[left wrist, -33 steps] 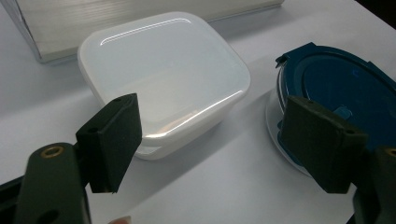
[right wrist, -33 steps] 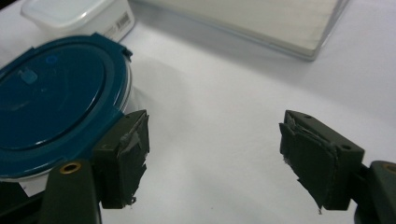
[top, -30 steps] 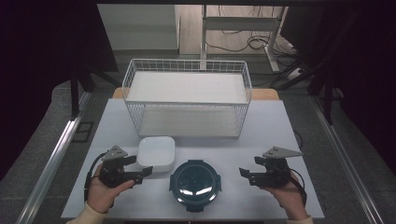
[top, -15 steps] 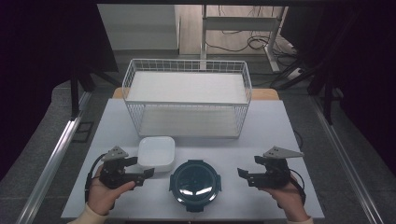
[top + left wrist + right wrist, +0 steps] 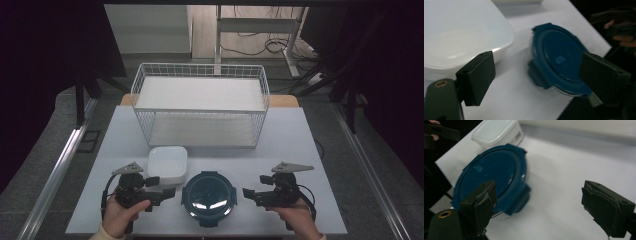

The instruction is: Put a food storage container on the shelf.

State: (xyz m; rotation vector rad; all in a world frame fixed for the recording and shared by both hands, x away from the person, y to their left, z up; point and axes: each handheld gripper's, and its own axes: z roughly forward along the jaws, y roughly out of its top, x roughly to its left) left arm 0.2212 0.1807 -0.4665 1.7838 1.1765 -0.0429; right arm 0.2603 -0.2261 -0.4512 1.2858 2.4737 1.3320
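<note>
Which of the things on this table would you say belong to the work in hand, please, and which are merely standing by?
In hand:
- round blue-lidded container, between both hands
- left claw, open beside it
- right claw, open beside it
- white square container, next to the left claw

Standing by:
- white wire basket, at the far side of the table

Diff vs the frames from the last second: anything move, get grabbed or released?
Both hand-held grippers, left and right, have just been opening their jaws, with nothing between them. Nothing was grabbed or released. The round blue-lidded container, the white square container and the wire basket stayed put.
</note>
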